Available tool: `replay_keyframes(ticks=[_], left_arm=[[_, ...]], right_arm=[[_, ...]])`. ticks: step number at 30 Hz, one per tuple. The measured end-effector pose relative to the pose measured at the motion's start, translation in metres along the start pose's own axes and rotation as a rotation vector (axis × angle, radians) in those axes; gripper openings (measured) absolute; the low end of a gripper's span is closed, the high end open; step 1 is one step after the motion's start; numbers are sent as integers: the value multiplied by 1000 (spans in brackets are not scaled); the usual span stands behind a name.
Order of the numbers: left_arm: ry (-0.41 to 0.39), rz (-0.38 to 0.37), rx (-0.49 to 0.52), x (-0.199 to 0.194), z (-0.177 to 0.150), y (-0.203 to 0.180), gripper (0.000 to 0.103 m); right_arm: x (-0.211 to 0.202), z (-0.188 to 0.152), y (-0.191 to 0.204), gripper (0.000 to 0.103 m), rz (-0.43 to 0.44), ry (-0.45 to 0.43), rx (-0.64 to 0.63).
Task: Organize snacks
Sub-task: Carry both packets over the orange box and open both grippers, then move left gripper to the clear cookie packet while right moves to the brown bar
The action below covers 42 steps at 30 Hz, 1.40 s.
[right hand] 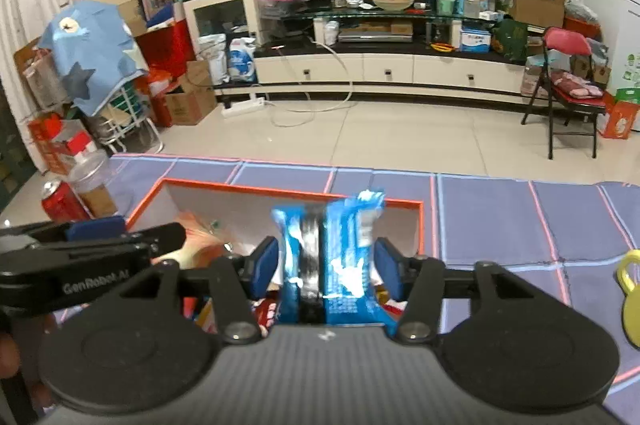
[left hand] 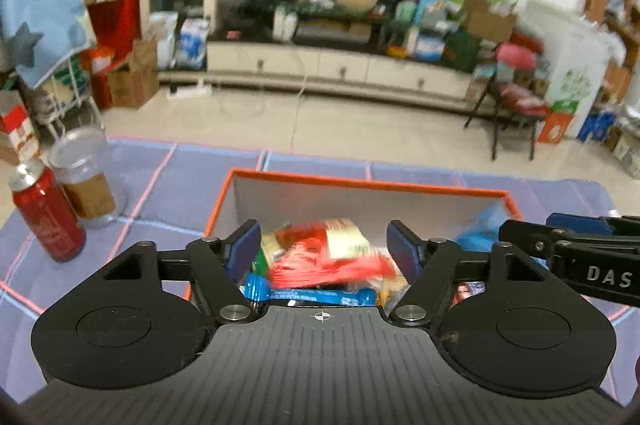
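Your left gripper [left hand: 322, 249] hangs spread over the orange-rimmed cardboard box [left hand: 360, 183] of snacks; your right gripper [right hand: 326, 267] brackets a crinkled blue snack packet [right hand: 344, 253], grip unclear.

Glossy foil snack pkt [right hand: 344, 257], matt plastic claw [right hand: 326, 267], shiny metal can [left hand: 46, 215].

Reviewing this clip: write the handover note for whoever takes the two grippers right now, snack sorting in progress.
Left gripper: open, empty, over the orange-rimmed box.
Right gripper: a blue snack packet stands between its fingers above the box; pads look slightly apart from it, so the grip is uncertain.
Box: already holds a red packet, a blue bar and others.
Outside, left of the box on the mat: red can and clear jar.
Left: put the blue packet in the box; can and jar not handled.
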<state>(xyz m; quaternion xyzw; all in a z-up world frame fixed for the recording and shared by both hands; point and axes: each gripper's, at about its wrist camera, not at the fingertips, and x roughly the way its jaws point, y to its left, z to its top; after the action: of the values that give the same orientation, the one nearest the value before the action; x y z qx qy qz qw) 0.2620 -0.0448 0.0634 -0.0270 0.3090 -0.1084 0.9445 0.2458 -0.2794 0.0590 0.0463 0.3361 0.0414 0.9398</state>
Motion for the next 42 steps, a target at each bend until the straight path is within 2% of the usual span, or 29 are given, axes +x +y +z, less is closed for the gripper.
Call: replay_keyframes(ticks=[1,4,7,9,10,11,12,13,14,16,17,18,19,20,21,22,24,27,29,32,35,37,40,41,42], left_arm=[[-22,-11,-1,-12,-6,3,71],[-33,0,-16,-48,-39,17,72],[20,18,-91,-75,-79,35,72],[47,39,-145,-90,-104,44,72],[68,43,-148,-95,-115,46,72],[85,50,-149,-99,-125,48,72],[95,50,-153,-102,-131,50,72],[108,52,-159,-103,-138,52,72],[117,58,-166,-104,-144,53,72],[134,70,-165,-101,-154,55,72],[141,68,-158,-98,-158,55,72],[148,64,-150,-95,-160,55,71],[156,64,-144,-92,-161,56,70],[158,67,-142,-89,-161,57,70],[161,65,-140,-88,-162,58,70],[166,60,-142,-84,-160,61,70],[177,48,-154,-79,-159,63,70],[199,28,-166,-77,-161,67,70],[202,18,-168,-76,-160,68,70],[205,1,-160,-74,-158,67,70],[212,-12,-148,-72,-158,63,70],[218,-11,-137,-71,-159,60,70],[222,-10,-139,-69,-159,61,70],[222,-9,-140,-69,-160,60,70],[223,-10,-140,-69,-160,59,70]], right_arm=[[-10,-3,-2,60,11,-21,4],[-59,-37,-5,67,15,-97,-10],[-92,-96,-2,68,24,-128,-93],[-94,-135,6,66,43,-72,-208],[-92,-151,7,66,69,-27,-217],[-90,-164,10,59,115,30,-195],[-87,-175,15,49,158,83,-176],[-86,-183,23,48,147,110,-195],[-86,-189,32,49,86,99,-260],[-84,-191,40,52,-42,23,-367],[-79,-186,36,57,-72,9,-356],[-72,-177,27,60,-55,27,-285],[-66,-169,19,60,1,48,-208],[-60,-163,17,61,40,56,-199],[-52,-158,21,67,57,56,-245],[-42,-155,28,68,70,65,-317],[-24,-148,37,71,174,92,-438],[-9,-139,44,74,219,112,-583],[2,-130,42,75,254,161,-656],[10,-122,37,82,333,258,-731],[22,-114,30,83,398,342,-749],[30,-115,26,82,401,396,-752],[33,-120,24,68,356,422,-733],[30,-122,23,56,334,420,-689],[27,-124,21,51,299,409,-646]])
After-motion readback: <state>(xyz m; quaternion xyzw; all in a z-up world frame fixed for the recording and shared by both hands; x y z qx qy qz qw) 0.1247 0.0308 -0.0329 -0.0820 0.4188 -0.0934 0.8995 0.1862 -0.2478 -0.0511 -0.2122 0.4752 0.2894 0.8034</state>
